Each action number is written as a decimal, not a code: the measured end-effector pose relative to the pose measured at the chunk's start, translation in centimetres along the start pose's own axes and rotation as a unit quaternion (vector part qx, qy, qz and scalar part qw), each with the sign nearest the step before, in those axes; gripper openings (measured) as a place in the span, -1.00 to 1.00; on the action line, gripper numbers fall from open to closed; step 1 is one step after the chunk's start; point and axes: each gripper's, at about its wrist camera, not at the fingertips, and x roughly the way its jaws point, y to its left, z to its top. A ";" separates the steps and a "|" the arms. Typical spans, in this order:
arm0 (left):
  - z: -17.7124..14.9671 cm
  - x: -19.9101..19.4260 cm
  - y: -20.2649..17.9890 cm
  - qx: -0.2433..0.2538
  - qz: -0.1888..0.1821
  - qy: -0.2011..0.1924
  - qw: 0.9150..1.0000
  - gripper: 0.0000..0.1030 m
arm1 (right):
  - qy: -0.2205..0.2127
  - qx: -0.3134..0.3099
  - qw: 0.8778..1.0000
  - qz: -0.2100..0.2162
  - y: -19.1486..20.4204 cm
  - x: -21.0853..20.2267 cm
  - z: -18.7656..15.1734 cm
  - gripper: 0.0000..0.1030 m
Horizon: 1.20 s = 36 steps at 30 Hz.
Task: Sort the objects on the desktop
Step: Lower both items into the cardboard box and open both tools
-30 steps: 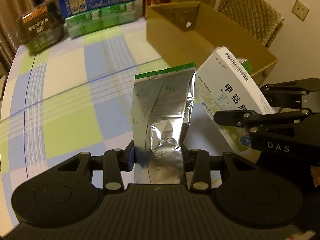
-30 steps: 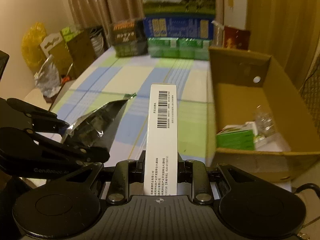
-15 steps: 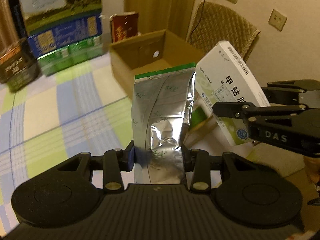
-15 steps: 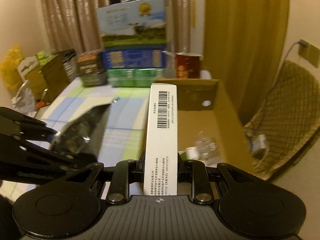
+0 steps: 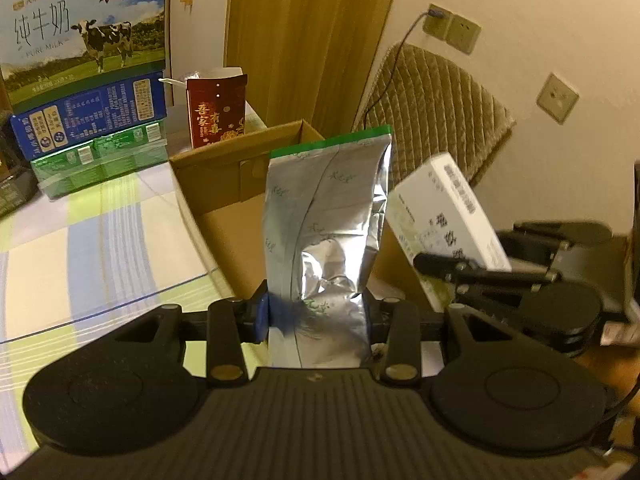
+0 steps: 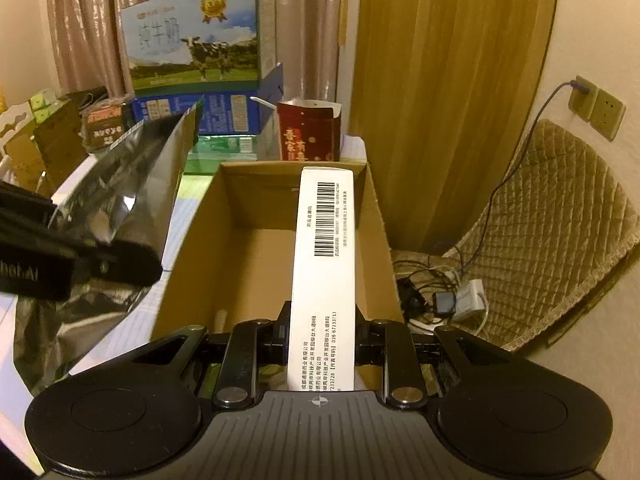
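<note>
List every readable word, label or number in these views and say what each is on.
"PURE MILK", "纯牛奶": milk carton.
"028 6723311": white medicine box; its barcode digits are too small.
"喜家有喜": red box.
Blue box, green packs, silver foil pouch: print too small.

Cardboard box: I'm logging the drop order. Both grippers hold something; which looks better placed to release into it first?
Right, probably. The white carton in the right gripper lines up over the box opening, while the left gripper holds its foil pouch beside the box's table-side wall.
</note>
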 end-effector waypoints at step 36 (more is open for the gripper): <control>-0.7 -0.1 4.0 -0.056 0.028 -0.092 0.994 0.97 | -0.012 0.010 1.000 0.005 -0.7 3.1 1.7 0.27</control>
